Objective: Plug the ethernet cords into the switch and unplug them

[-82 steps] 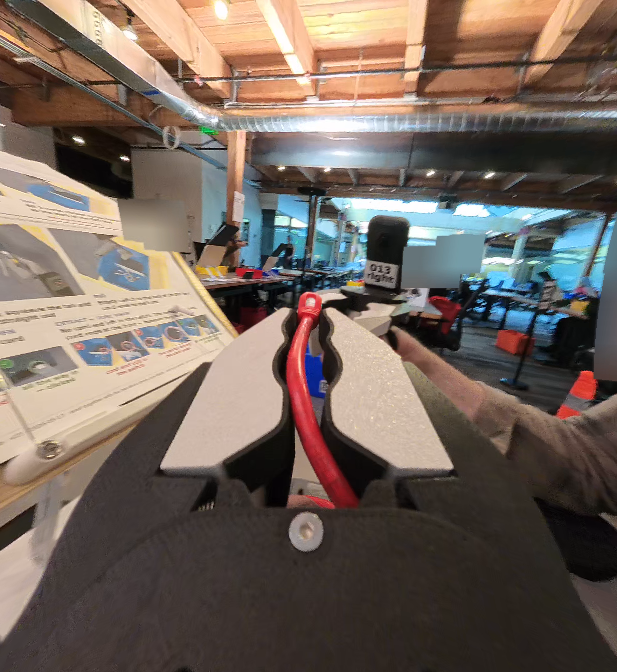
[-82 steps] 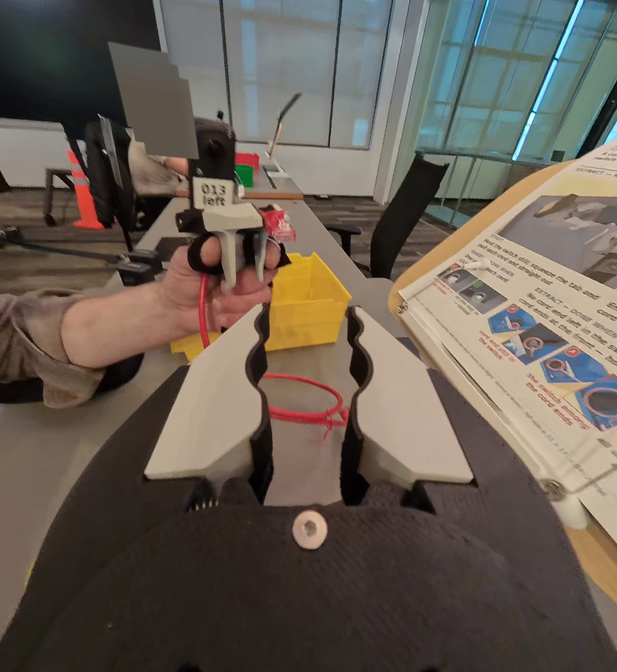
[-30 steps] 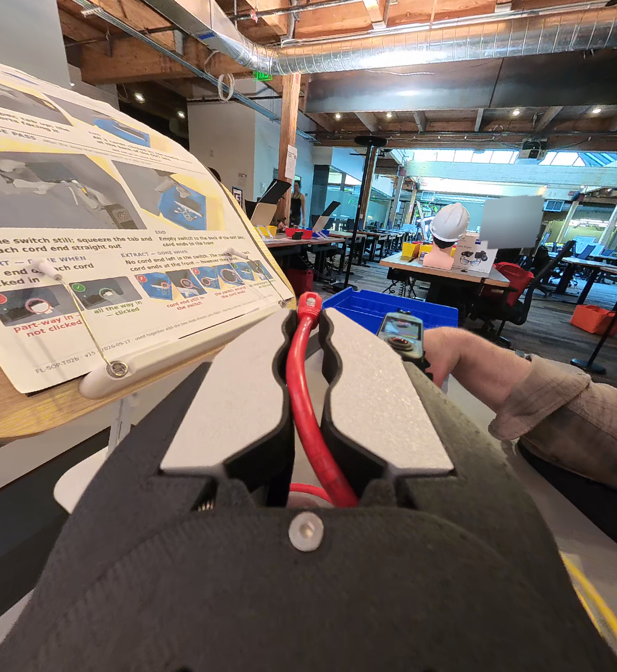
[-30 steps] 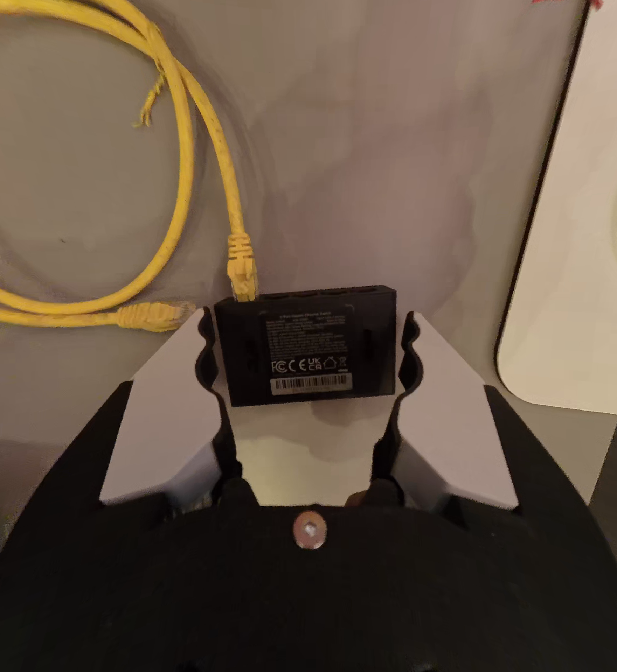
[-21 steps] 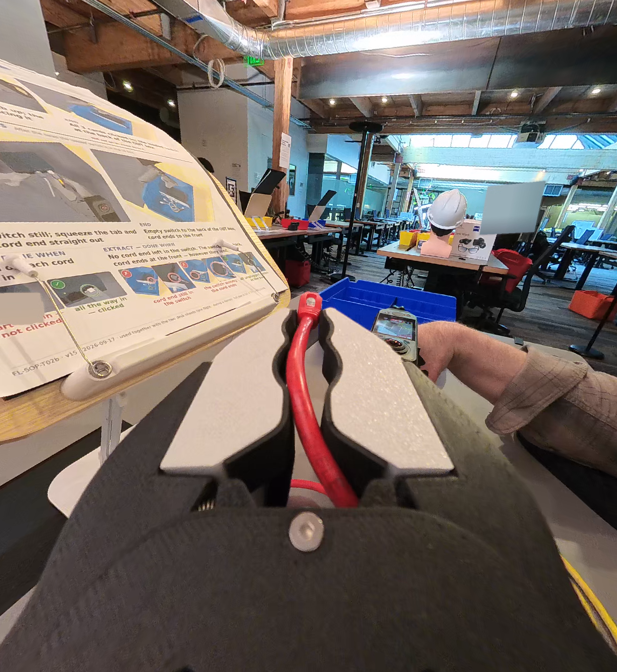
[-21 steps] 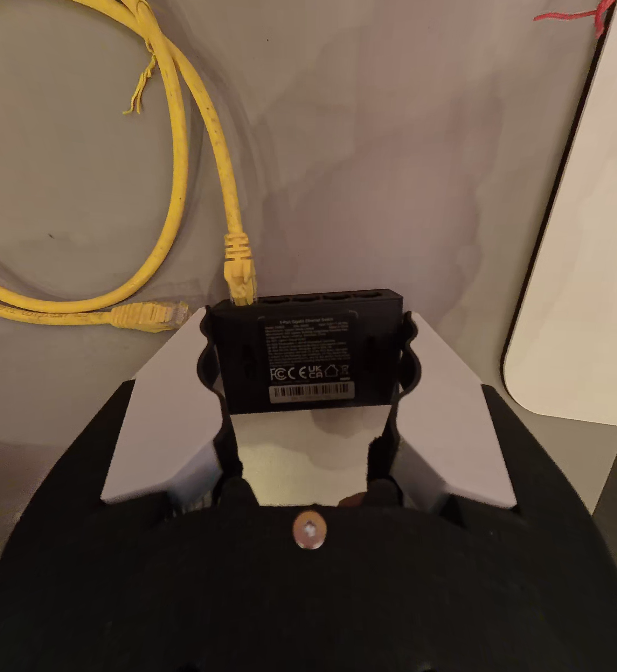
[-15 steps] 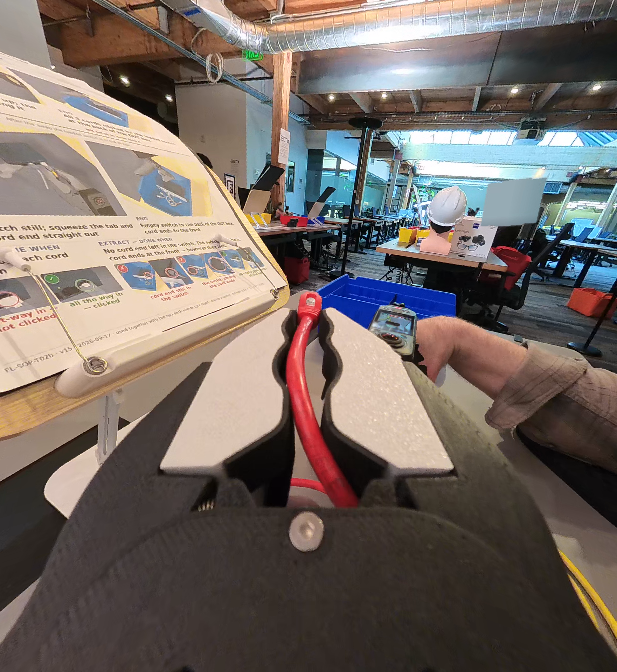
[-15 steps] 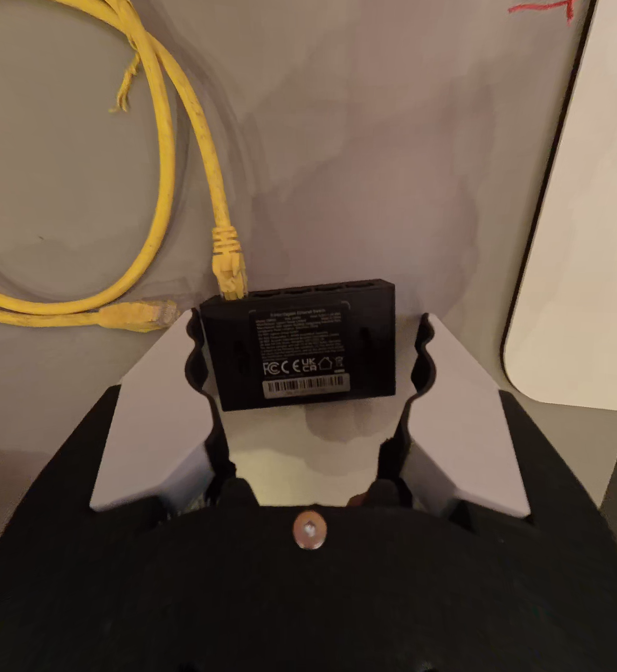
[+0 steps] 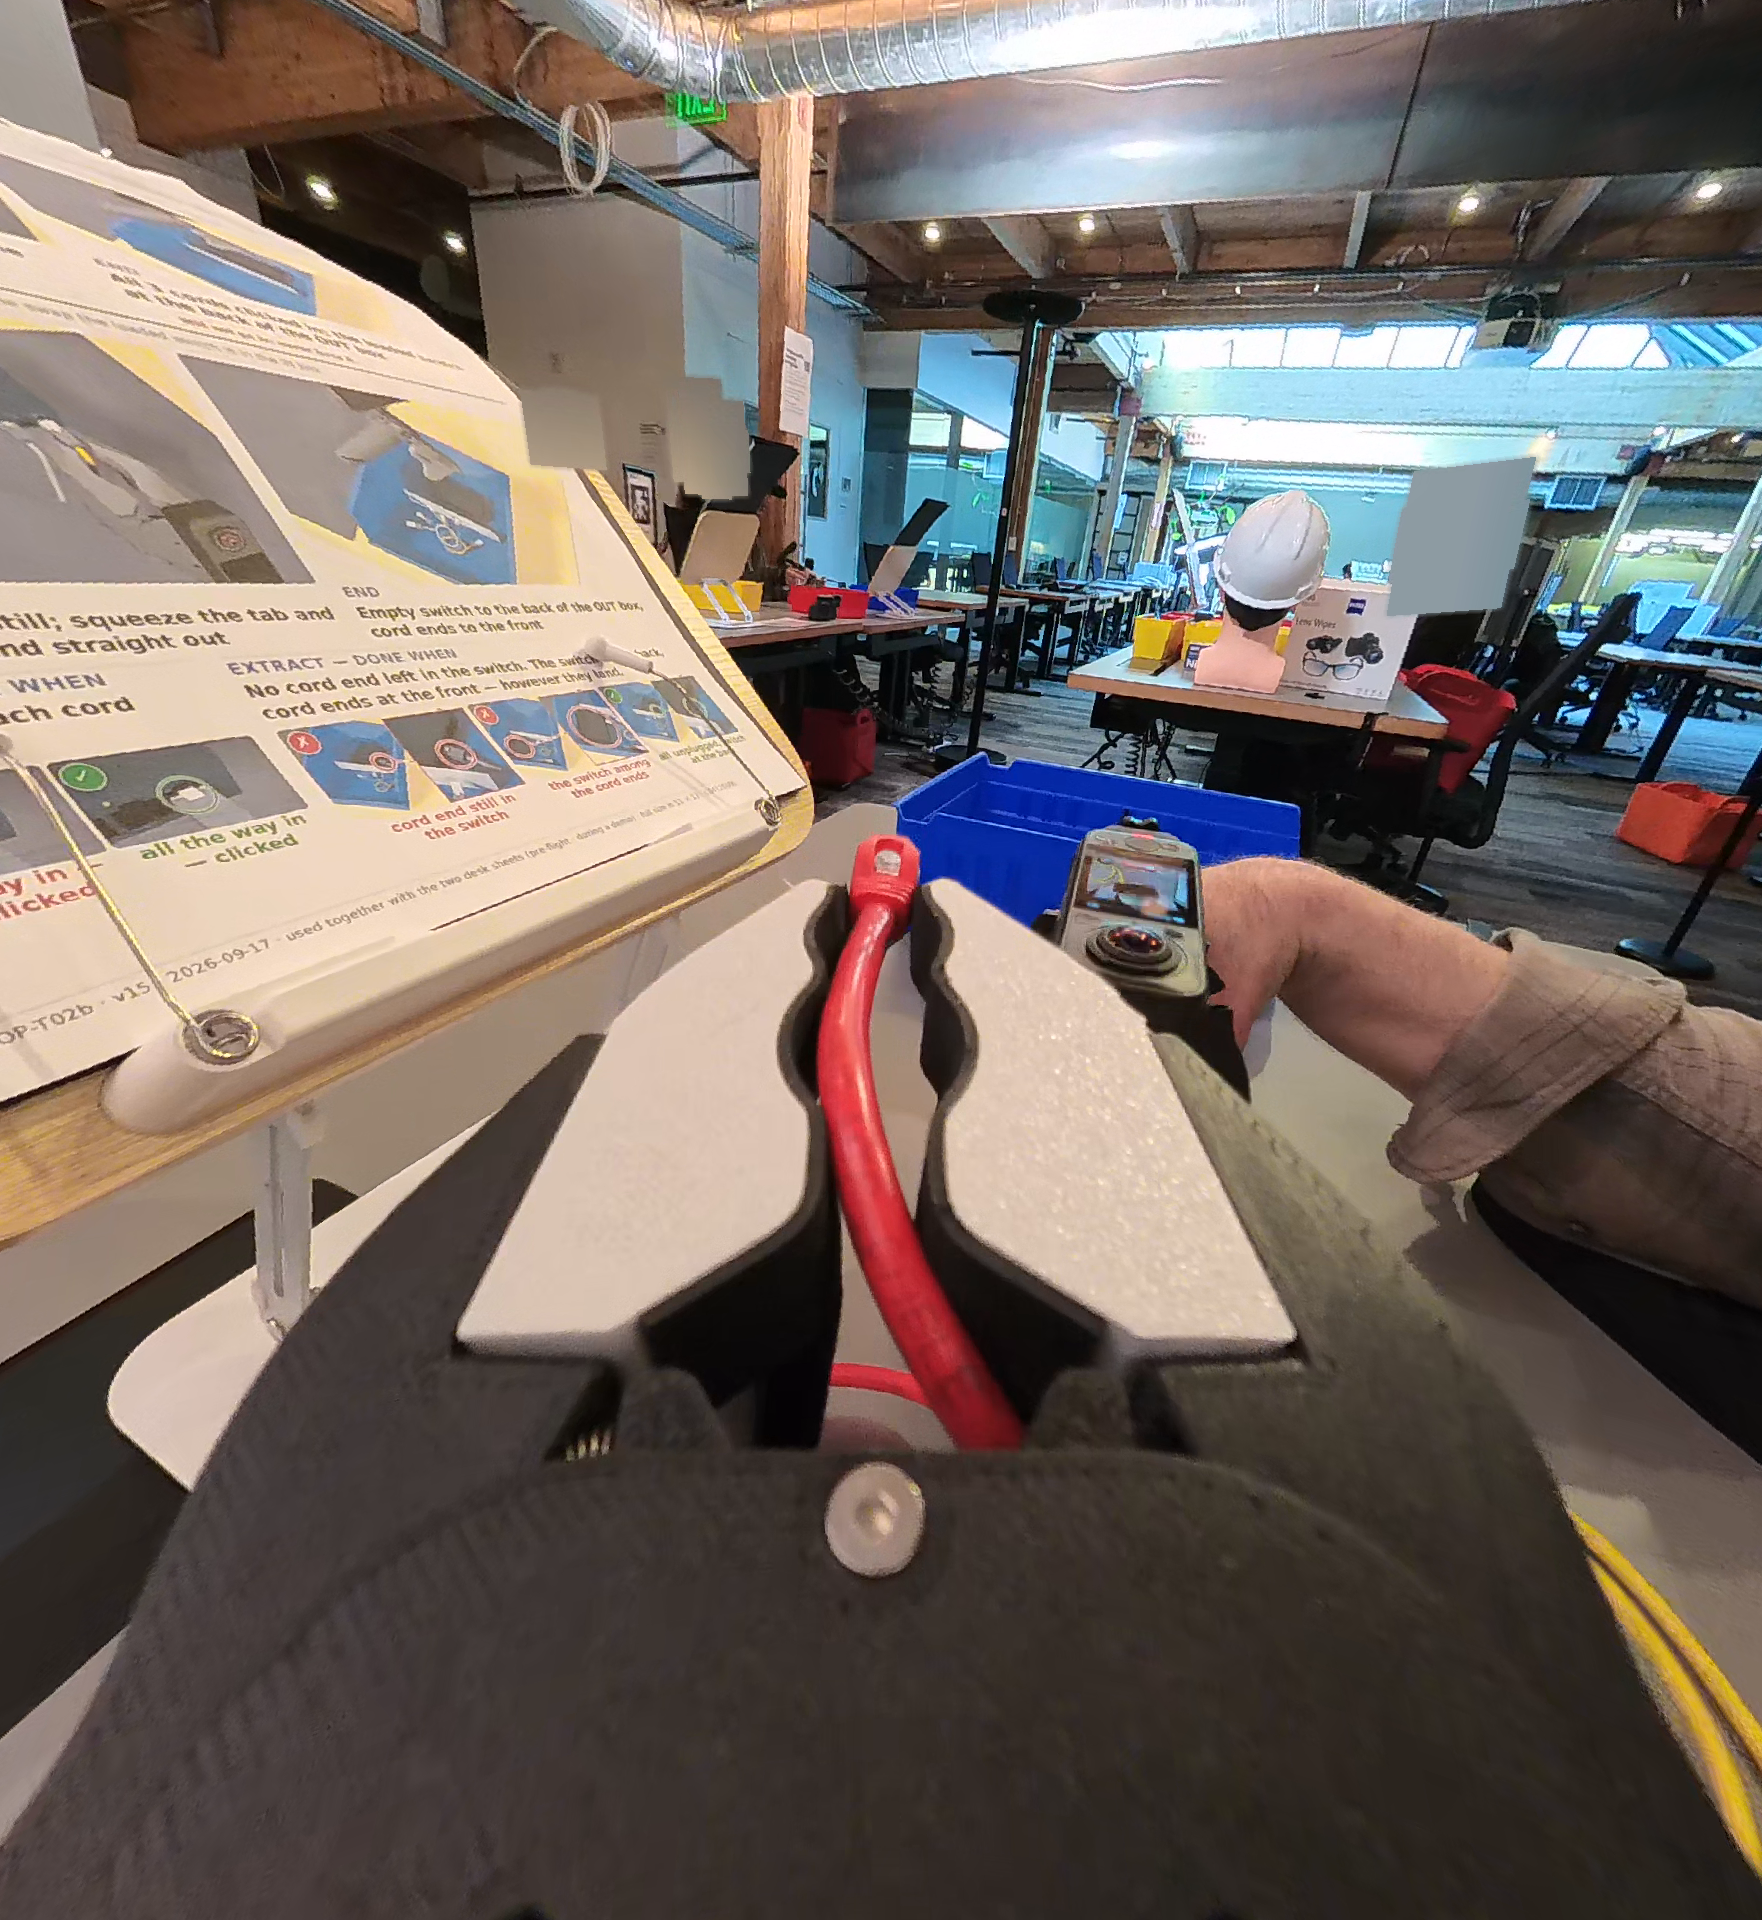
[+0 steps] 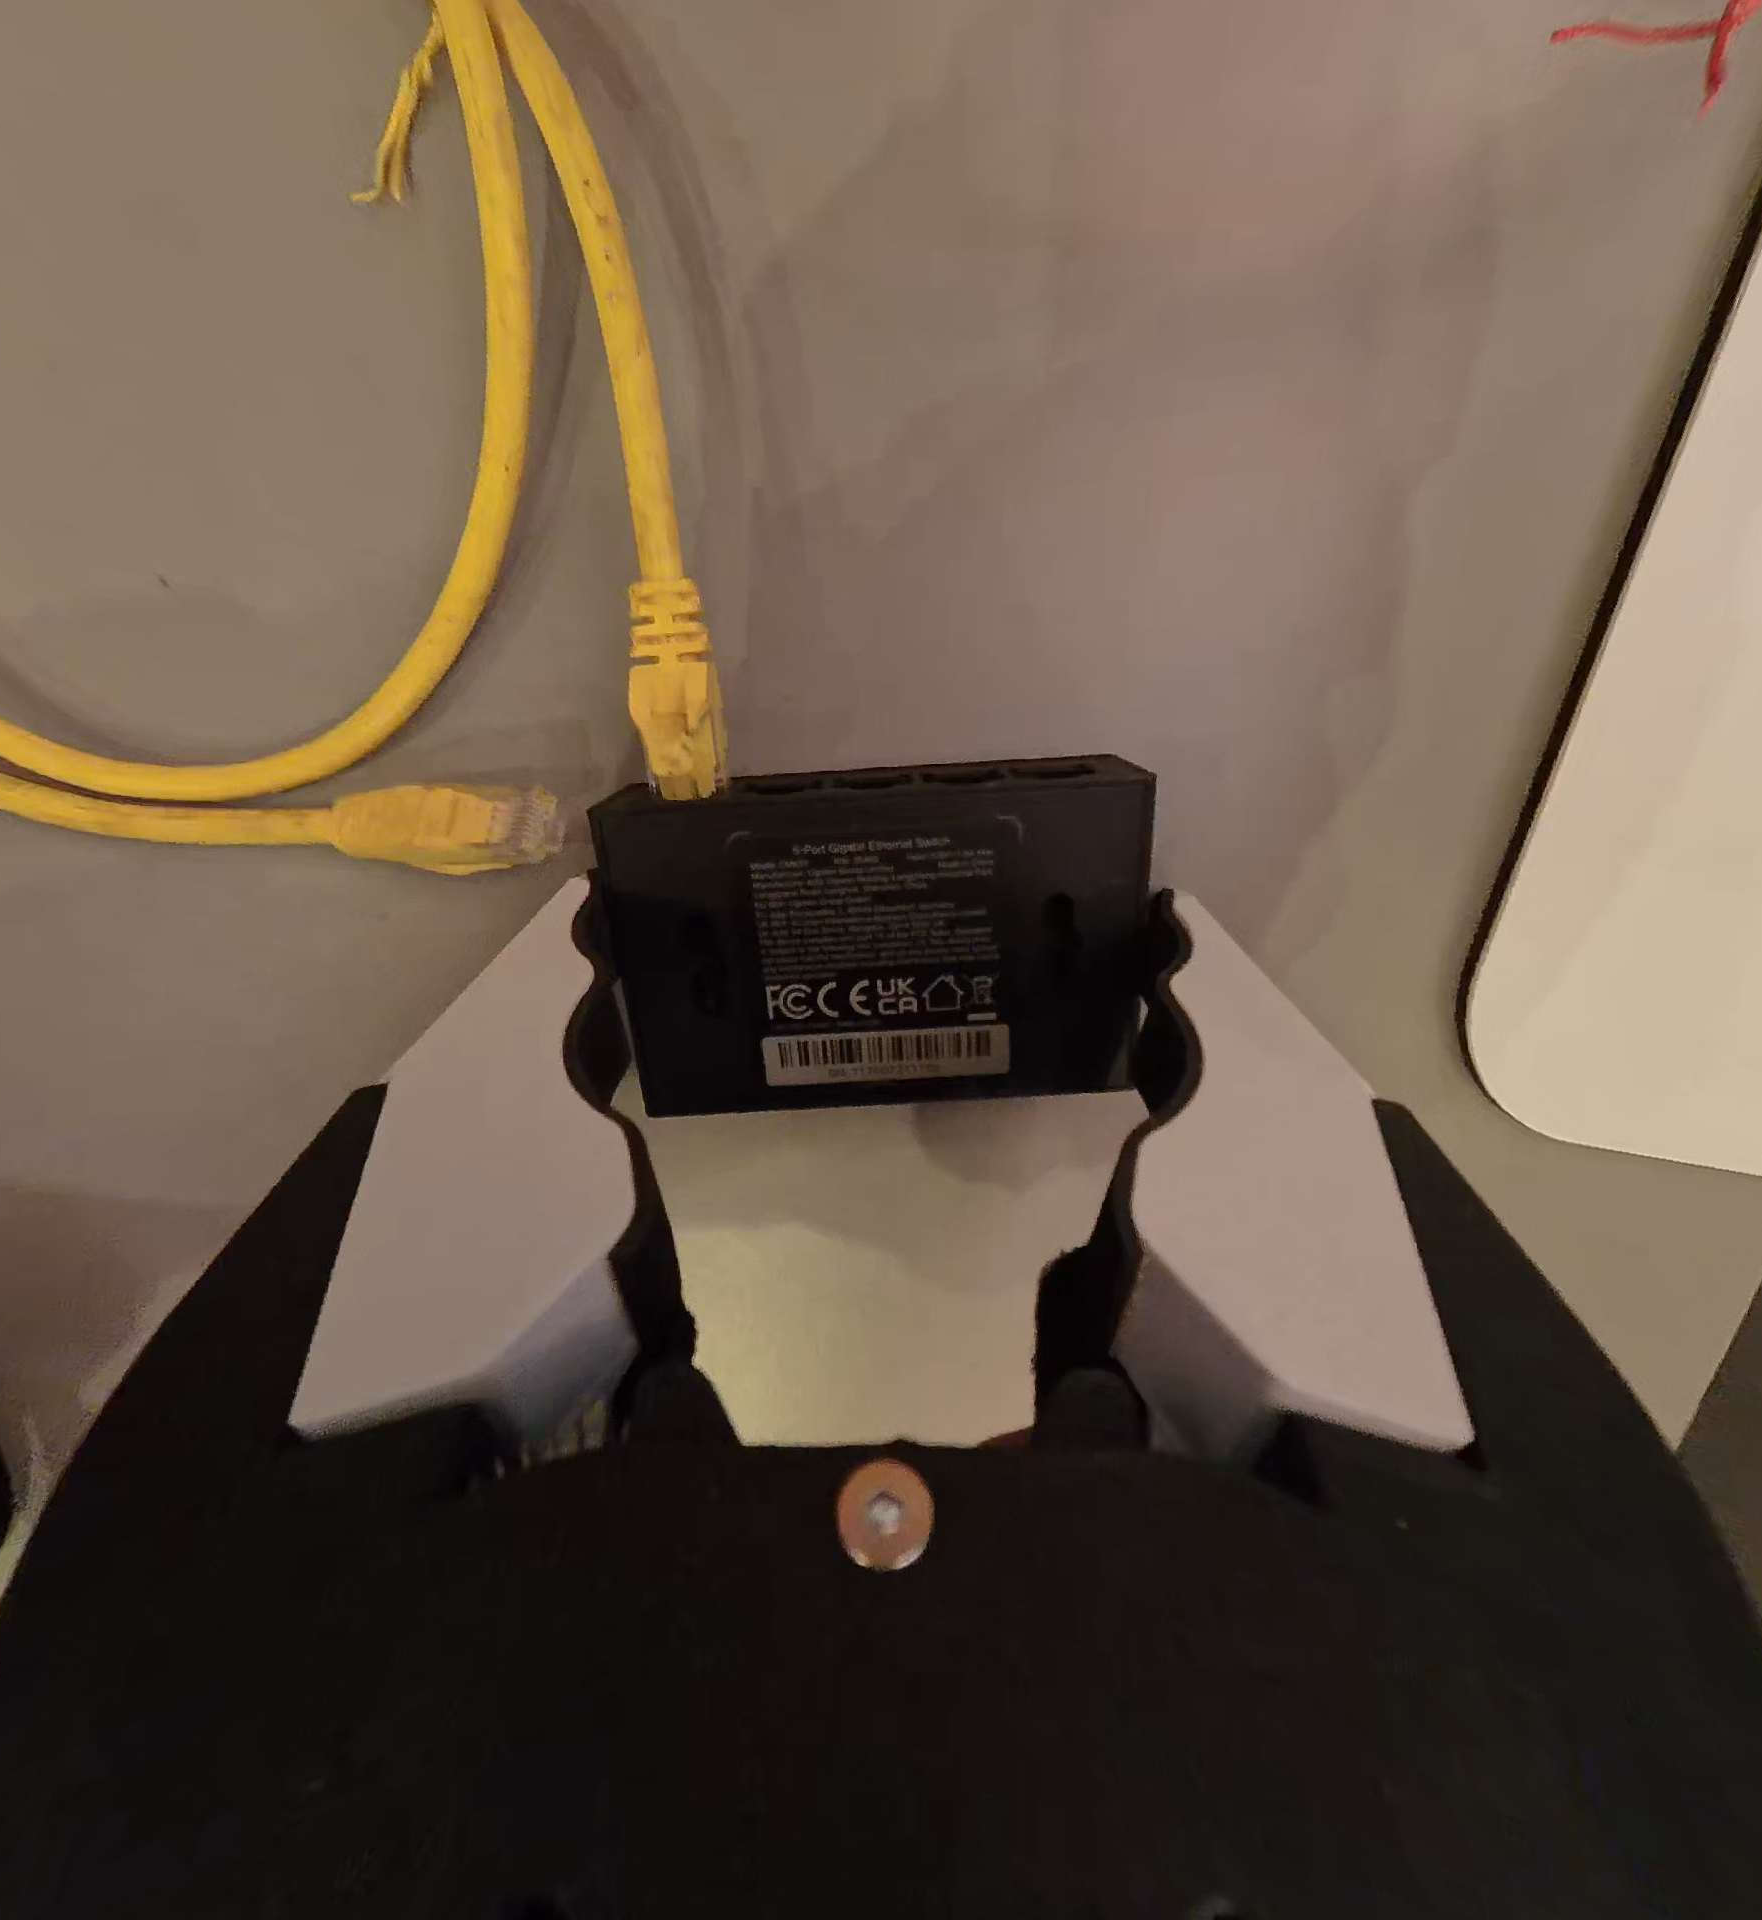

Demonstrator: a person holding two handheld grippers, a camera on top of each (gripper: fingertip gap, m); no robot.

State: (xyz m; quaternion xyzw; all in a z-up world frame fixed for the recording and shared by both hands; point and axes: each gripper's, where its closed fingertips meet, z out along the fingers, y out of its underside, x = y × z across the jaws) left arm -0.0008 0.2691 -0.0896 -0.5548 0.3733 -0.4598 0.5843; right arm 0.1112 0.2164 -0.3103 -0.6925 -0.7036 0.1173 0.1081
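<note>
My left gripper (image 9: 882, 904) is shut on a red ethernet cord (image 9: 856, 1122). Its red plug (image 9: 884, 864) sticks out past the fingertips, up in the air. In the right wrist view, the black switch (image 10: 872, 935) lies label side up on the grey table. My right gripper (image 10: 877, 909) is closed on its two short sides. A yellow cord's plug (image 10: 674, 696) sits in the switch's leftmost port. The cord's other plug (image 10: 446, 826) lies loose just left of the switch. The remaining ports look empty.
An instruction board (image 9: 285, 675) on a white stand is at the left; its white base (image 10: 1687, 727) lies right of the switch. A blue bin (image 9: 1095, 826) is behind the right gripper's camera (image 9: 1131, 914) and the hand (image 9: 1303, 956). Yellow cord loops (image 10: 233, 769) lie to the left. About 25 cm separates my left fingertips from my right.
My right gripper's fingers have closed in from a wider gap onto the switch's sides. My left gripper stays shut on the red cord and has barely moved.
</note>
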